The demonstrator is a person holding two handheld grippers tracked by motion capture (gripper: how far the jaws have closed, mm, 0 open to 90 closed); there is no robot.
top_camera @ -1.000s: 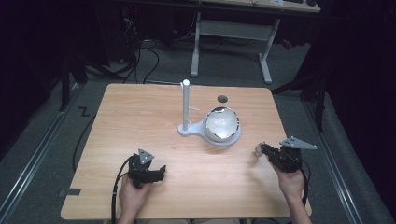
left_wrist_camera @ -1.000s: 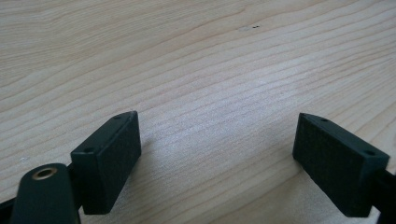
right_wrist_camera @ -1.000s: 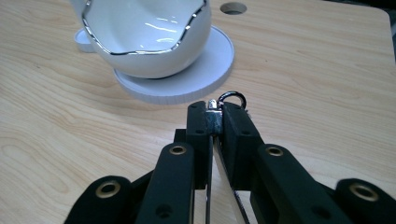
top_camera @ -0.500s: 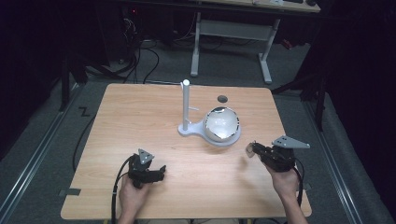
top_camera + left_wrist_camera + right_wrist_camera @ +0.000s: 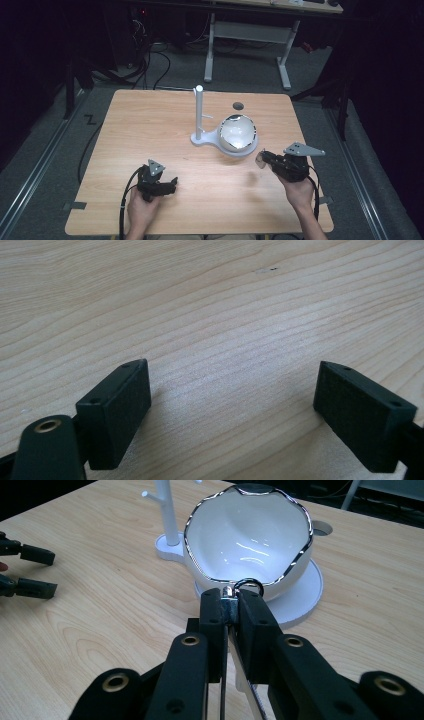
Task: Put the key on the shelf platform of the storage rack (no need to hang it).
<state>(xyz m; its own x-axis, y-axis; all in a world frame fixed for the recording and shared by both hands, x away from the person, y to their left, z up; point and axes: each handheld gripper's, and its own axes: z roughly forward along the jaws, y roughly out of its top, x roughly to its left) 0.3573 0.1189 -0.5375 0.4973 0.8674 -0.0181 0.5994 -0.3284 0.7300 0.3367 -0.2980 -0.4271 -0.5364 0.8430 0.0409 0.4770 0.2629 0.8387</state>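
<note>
Wooden surface (image 5: 150, 135) under dim surroundings. Right gripper (image 5: 231, 605), at 4 o'clock, is clenched on a small metal ring piece (image 5: 239, 589), just short of the white bowl (image 5: 248, 535) at centre, which sits on a white stand (image 5: 199, 116). Left gripper (image 5: 232, 407), at 7 o'clock, rests released.

Dark room; grey floor (image 5: 45, 145); white-legged desk (image 5: 250, 32) behind.

hand-held gripper (image 5: 231, 605) clamping metal clasp (image 5: 230, 601), white bowl (image 5: 248, 537)

Wooden table (image 5: 150, 130) bearing white stand (image 5: 200, 135)
</note>
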